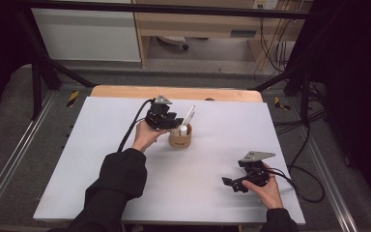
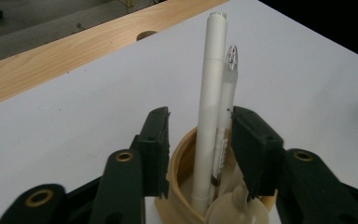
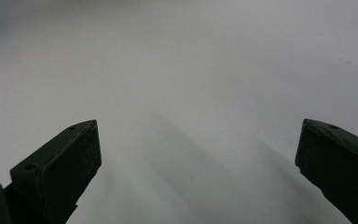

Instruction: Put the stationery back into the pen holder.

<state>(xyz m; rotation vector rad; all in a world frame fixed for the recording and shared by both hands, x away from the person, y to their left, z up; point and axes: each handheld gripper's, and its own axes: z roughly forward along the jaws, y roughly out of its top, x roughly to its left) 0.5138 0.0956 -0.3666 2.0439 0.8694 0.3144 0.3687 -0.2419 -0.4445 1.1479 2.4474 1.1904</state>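
A tan round cup (image 1: 179, 139) stands near the middle of the white table (image 1: 101, 159). In it a thick white marker (image 2: 212, 93) and a slimmer translucent pen (image 2: 228, 88) stand upright side by side. My left gripper (image 2: 201, 114) sits over the cup with both pens between its jaws. The right jaw lies against the slim pen, while a gap separates the left jaw from the marker, so it is open. From above, the left gripper (image 1: 176, 123) is at the cup's left rim. My right gripper (image 1: 229, 183) rests low at the table's front right, jaws wide open with nothing between them (image 3: 198, 140).
A pale rounded object (image 2: 233, 205) also lies inside the cup (image 2: 182, 154). A wooden strip (image 1: 174, 92) runs along the table's far edge. Cables trail off the right side (image 1: 299, 164). Black frame bars stand at the back corners.
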